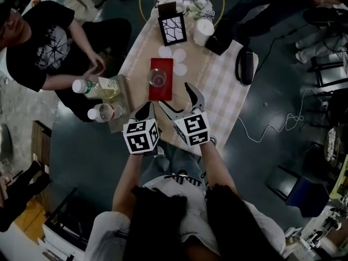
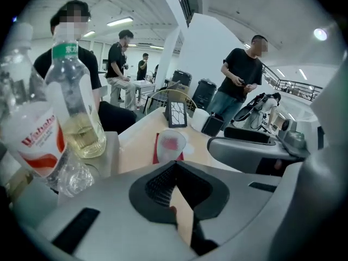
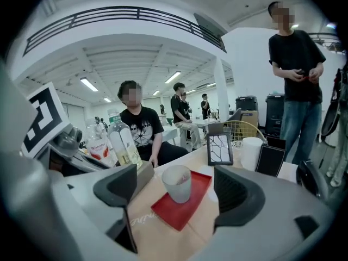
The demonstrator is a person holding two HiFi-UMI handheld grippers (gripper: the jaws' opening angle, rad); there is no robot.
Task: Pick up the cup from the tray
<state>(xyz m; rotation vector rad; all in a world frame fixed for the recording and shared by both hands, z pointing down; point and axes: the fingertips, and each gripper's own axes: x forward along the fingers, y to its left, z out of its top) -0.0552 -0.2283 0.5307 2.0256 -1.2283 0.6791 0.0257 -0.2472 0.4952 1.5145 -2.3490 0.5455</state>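
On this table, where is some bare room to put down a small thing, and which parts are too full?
Free: the checkered cloth between the red tray and the black pouch. Crowded: the far end around the picture frame, and the left edge with the bottles.

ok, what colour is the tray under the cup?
The tray is plain red; the right gripper view shows it best.

From above the person's head, one camera looks steeply down on the table (image 1: 217, 86), well back. The camera on the left gripper (image 1: 145, 112) looks low across the tabletop from its near edge, with bottles (image 2: 76, 107) close at left. The one on the right gripper (image 1: 176, 98) faces the same way, nearer. All three views share the cup (image 3: 178, 182) on the red tray (image 3: 177, 214).
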